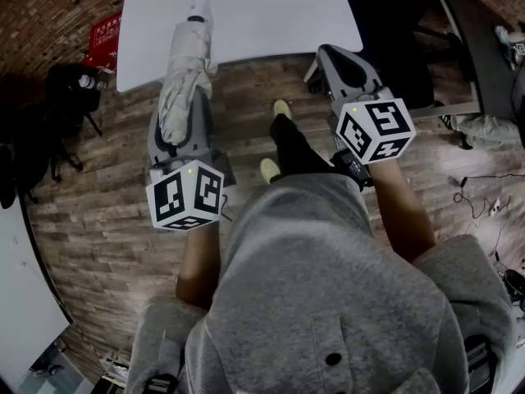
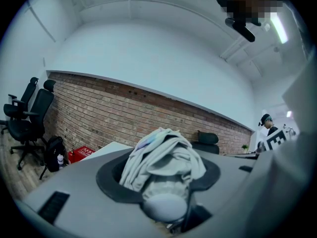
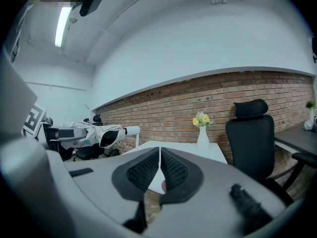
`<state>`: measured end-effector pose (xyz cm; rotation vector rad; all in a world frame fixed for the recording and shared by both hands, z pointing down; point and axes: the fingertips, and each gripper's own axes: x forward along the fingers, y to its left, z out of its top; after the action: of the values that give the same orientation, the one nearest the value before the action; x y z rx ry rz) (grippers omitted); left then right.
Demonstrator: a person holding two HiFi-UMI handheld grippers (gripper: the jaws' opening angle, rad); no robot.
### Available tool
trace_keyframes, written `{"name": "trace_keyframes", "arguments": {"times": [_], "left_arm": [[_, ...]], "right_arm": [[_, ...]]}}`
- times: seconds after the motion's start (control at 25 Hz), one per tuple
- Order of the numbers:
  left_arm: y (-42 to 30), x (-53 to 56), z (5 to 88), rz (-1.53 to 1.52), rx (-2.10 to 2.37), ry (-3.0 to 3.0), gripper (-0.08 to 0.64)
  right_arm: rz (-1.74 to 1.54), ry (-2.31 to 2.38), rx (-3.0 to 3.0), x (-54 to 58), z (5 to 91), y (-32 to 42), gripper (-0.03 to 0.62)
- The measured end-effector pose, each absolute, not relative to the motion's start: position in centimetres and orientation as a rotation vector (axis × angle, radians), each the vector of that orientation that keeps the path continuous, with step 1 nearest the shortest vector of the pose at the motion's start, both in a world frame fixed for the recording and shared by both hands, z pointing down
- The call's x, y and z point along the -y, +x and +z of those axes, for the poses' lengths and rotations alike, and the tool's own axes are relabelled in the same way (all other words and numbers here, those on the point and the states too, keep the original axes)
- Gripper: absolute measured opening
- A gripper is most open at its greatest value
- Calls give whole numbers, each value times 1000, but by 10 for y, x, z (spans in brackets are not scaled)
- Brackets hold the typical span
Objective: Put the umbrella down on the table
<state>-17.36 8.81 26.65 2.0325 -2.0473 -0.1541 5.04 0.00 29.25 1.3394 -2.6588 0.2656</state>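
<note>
A folded pale grey umbrella (image 1: 184,72) lies lengthwise in my left gripper (image 1: 182,109), its tip over the near edge of the white table (image 1: 262,15). In the left gripper view the bunched umbrella fabric (image 2: 161,155) fills the space between the black pads of the left gripper (image 2: 159,175), which press on it from both sides. My right gripper (image 1: 335,60) hovers near the table's right front corner. It holds nothing, and its ribbed pads meet at the right gripper (image 3: 160,170). From there the umbrella (image 3: 94,133) shows at the left, level, beside the table (image 3: 183,148).
A vase of yellow flowers (image 3: 202,130) stands on the table's far end. A black office chair (image 3: 252,138) sits to the right of the table. A red box (image 1: 104,39) and a black bag (image 1: 70,84) lie on the wooden floor at the left. Cables (image 1: 480,195) trail on the right.
</note>
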Motion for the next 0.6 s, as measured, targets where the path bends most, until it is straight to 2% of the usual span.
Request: {"name": "trace_keyframes", "arguments": {"times": [0.6], "left_arm": [[-185, -28, 274, -137, 2038, 2018, 236]], "right_arm": [[254, 1315, 2652, 62, 295, 38, 25]]}}
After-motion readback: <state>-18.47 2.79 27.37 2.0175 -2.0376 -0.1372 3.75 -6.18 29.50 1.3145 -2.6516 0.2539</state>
